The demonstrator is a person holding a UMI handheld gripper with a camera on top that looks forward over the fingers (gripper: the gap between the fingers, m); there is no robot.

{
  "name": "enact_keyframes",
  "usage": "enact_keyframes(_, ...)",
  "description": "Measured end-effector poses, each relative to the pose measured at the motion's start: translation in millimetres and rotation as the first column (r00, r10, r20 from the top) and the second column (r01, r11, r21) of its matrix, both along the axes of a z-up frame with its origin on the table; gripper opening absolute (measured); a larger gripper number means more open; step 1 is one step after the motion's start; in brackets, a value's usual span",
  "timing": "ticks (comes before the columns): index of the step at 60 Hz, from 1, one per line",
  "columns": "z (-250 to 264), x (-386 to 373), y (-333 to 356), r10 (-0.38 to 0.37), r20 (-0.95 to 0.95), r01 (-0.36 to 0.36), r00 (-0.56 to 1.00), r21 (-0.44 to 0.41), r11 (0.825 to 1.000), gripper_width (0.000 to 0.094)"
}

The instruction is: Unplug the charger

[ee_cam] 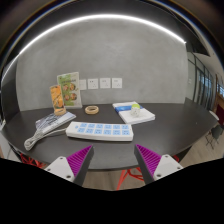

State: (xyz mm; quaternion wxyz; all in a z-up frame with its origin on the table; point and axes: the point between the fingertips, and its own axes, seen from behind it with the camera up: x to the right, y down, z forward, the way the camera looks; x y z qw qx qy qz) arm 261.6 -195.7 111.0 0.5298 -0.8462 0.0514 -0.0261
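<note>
A long white power strip [99,130] with a row of blue-tinted sockets lies flat on the dark round table [170,130], just ahead of my fingers. I cannot make out a charger plugged into it. A white cable [34,141] trails off the table's edge to the left of the strip. My gripper [113,160] is open and empty, held near the table's front edge. Its magenta pads [80,158] stand wide apart with nothing between them.
A grey packet [50,122] lies to the left of the strip and a white and blue box [133,113] behind it to the right. A tape roll [92,109] and an orange and green carton [66,93] stand further back. Wall sockets [104,83] are beyond. Red chair legs [125,178] show below the table.
</note>
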Motion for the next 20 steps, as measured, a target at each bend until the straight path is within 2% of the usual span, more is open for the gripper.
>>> enact_keyframes(11,4.5,40.3,-27.7,0.072,0.066,-0.074,0.995,0.025,0.997,0.084)
enact_keyframes(20,-7.3,105.6,-53.8,0.07,0.076,-0.071,0.995,0.01,0.997,0.0837)
